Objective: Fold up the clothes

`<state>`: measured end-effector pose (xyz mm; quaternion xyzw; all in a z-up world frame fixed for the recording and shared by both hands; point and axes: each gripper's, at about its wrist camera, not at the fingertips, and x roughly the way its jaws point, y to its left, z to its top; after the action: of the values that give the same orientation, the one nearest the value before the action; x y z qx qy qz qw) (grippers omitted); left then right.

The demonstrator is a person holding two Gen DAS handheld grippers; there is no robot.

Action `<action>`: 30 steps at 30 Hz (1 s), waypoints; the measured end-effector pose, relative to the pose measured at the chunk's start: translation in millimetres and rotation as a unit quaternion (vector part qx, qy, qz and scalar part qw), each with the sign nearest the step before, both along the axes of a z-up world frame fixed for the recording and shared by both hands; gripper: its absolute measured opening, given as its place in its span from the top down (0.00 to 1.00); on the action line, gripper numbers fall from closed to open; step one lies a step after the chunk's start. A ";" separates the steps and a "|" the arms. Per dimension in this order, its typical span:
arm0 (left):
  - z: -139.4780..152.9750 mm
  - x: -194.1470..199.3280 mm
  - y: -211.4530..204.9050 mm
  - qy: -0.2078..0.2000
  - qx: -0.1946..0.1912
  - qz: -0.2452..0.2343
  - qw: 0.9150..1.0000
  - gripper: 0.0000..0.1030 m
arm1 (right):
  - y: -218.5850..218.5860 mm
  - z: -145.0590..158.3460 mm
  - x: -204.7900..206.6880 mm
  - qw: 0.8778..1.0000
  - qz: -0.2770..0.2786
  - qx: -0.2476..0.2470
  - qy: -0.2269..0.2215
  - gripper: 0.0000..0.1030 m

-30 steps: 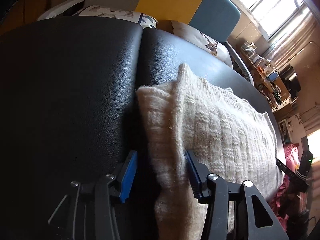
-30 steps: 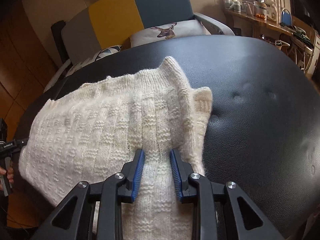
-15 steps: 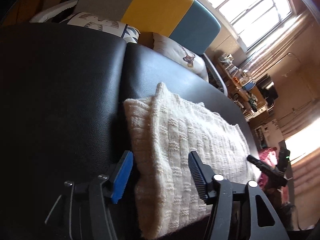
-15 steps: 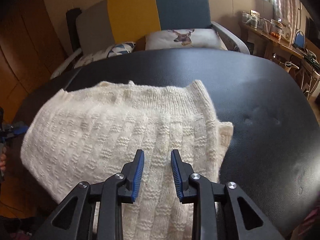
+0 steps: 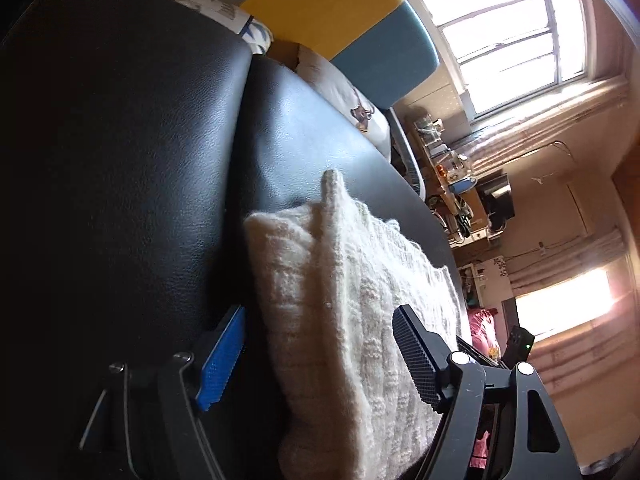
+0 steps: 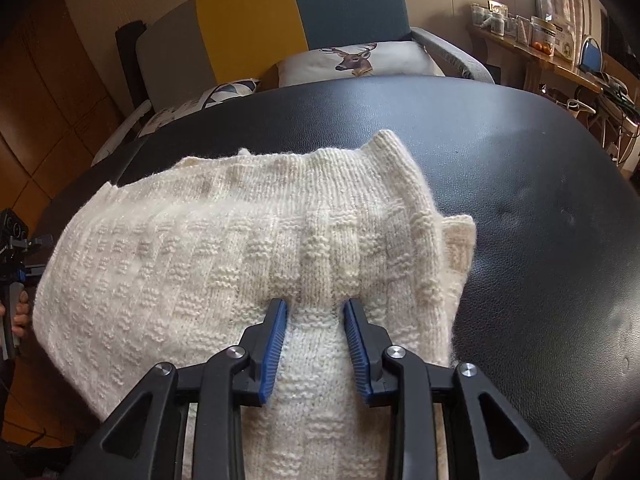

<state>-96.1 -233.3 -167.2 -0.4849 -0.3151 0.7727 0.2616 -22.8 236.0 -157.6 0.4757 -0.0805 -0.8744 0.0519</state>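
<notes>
A cream knitted sweater (image 6: pixel 240 248) lies folded on a black leather surface (image 6: pixel 520 184). It also shows in the left wrist view (image 5: pixel 352 292). My left gripper (image 5: pixel 320 344) is wide open, its blue-padded jaws straddling the sweater's near folded edge without clamping it. My right gripper (image 6: pixel 316 332) is partly open, its jaws either side of a raised ridge of knit at the sweater's near edge, resting on the cloth. The left gripper also appears at the far left of the right wrist view (image 6: pixel 16 248).
Behind the black surface stands a grey, yellow and teal chair (image 6: pixel 280 28) with a deer-print cushion (image 6: pixel 356 60). A cluttered wooden shelf (image 6: pixel 540 44) runs along the right wall. Bright windows (image 5: pixel 508 28) show in the left wrist view.
The left gripper's jaws have spread wider and let go of the sweater edge while the view tilted up. The right gripper lowered the sweater flat and its jaws opened a little.
</notes>
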 end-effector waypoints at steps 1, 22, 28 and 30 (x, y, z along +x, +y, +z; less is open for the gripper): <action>0.7 -1.1 3.0 0.004 -0.003 -0.007 1.000 0.27 | -0.7 -0.2 -0.8 1.000 -0.002 0.000 0.000 0.70; 15.4 -5.6 11.8 -0.008 0.002 0.028 1.000 0.83 | -9.9 20.5 -7.0 0.996 0.086 0.036 -0.016 0.70; 30.6 -7.9 -0.1 0.000 -0.001 0.057 0.998 0.83 | -22.9 41.4 -10.3 0.973 0.215 0.087 -0.008 0.70; 39.0 -8.2 -0.3 0.005 -0.010 0.057 0.998 0.83 | -31.2 42.3 -14.9 0.966 0.243 0.084 -0.007 0.70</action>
<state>-104.3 -233.6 -128.2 -0.4647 -0.3329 0.7920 0.2144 -37.7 204.8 -115.2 0.4897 0.1103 -0.8359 0.2221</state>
